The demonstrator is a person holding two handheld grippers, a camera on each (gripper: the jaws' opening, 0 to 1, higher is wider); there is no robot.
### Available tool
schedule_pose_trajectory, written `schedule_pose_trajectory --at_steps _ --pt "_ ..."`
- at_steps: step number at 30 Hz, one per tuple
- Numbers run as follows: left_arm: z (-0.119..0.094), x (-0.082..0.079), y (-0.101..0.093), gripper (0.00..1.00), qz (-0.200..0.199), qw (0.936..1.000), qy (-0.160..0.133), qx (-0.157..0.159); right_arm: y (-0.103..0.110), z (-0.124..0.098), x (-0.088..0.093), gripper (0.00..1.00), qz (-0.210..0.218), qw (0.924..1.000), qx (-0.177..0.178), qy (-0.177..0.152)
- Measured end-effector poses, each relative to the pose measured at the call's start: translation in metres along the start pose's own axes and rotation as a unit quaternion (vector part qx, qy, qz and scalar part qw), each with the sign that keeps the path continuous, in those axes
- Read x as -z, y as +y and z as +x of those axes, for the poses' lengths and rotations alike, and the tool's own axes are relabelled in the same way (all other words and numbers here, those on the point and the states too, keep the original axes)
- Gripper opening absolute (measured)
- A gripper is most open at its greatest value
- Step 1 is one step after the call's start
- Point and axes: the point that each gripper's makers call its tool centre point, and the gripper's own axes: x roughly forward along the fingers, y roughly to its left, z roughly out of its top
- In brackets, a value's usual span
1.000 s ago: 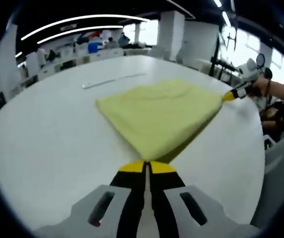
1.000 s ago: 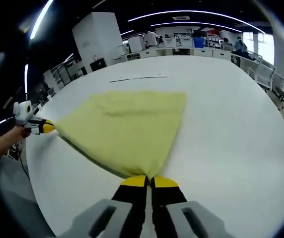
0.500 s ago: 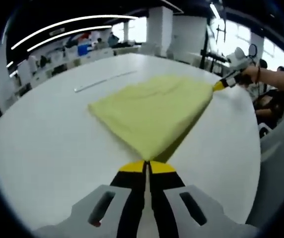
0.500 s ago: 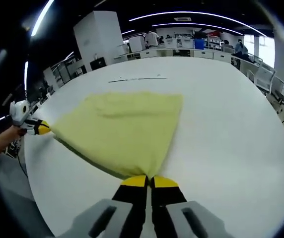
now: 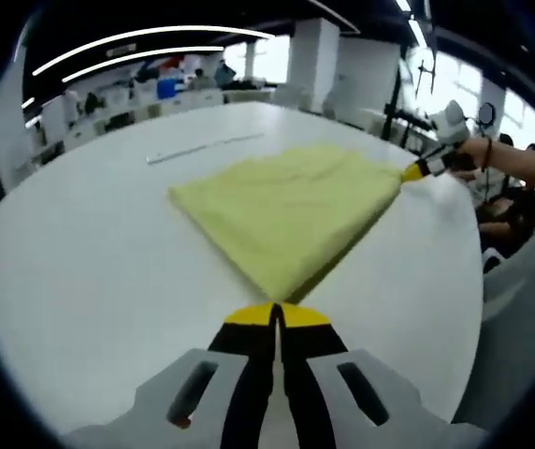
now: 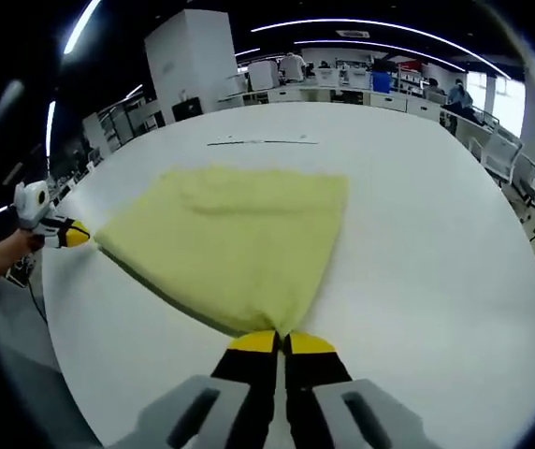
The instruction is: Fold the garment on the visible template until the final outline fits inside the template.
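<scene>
Little has shifted since a second ago: your left gripper (image 5: 276, 316) and right gripper (image 6: 280, 342) each stay clamped on a corner of the pale yellow cloth garment (image 5: 286, 201), spread toward 12 o'clock on the round white table (image 5: 90, 262). Fold step underway; next, carry both corners forward together.

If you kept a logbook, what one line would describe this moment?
left gripper: shut on yellow garment corner | right gripper: shut on another corner | garment: spread on white table

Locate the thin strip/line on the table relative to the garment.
In the left gripper view the thin strip lies on the white table beyond the yellow garment's far edge, apart from it; in the right gripper view it sits past the garment, toward the desks.
</scene>
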Motion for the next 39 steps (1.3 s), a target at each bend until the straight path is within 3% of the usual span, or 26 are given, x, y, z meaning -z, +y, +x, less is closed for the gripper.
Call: schedule_pose_trajectory --at_steps 14,23,27,33,39 --pt "-0.008 0.002 0.005 0.00 -0.009 0.9999 -0.005 -0.010 0.001 0.001 0.003 0.00 0.010 0.9999 -0.004 0.009" --pt "-0.007 -0.006 0.000 0.00 -0.037 0.9987 -0.034 0.001 0.001 0.000 0.003 0.00 0.017 0.9998 -0.006 0.008" --pt "-0.007 -0.019 -0.003 0.13 -0.057 0.9963 -0.063 0.011 0.001 0.001 0.006 0.00 0.022 0.9997 -0.008 0.010" --pt "0.000 -0.013 0.003 0.17 -0.052 0.9974 -0.050 0.004 0.001 0.002 0.007 0.00 0.025 0.9996 -0.008 0.014" --pt "0.010 -0.007 0.000 0.12 -0.048 0.9981 -0.033 0.018 0.000 0.003 0.007 0.00 0.027 0.9995 -0.010 0.015"
